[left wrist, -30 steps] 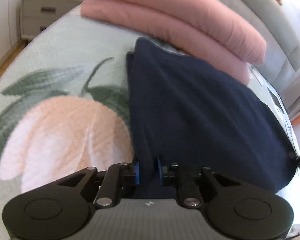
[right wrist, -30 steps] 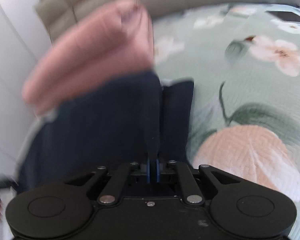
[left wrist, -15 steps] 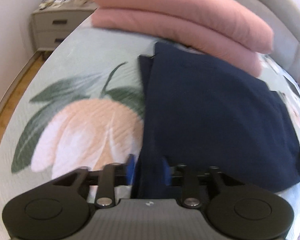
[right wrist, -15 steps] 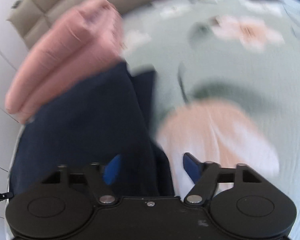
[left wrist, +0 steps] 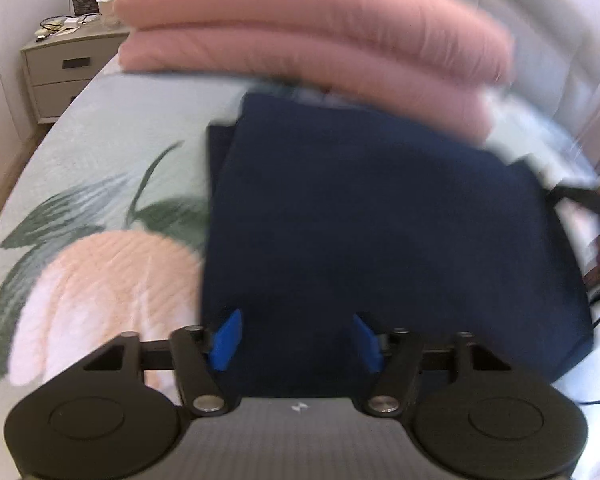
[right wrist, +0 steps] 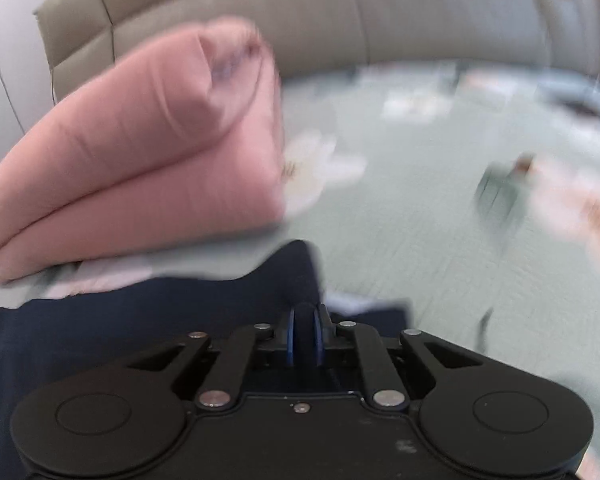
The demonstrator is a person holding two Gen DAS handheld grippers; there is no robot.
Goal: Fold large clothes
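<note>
Your left gripper (left wrist: 296, 338) now spread wide over navy garment (left wrist: 380, 232), gripping nothing; your right gripper (right wrist: 304, 335) reclamped on garment corner near bedspread (right wrist: 420, 232) edge.

Both views are bright, with soft, even daylight and almost no hard shadows. The fisheye lens bends the edges and leaves dark corners. In the left wrist view the pink bedding (left wrist: 312, 36) and the right side are smeared by motion blur, while the nightstand (left wrist: 66, 68) at upper left stays fairly sharp. In the right wrist view the floral bedspread (right wrist: 440, 216) is strongly blurred; the near black housing is crisp.
</note>
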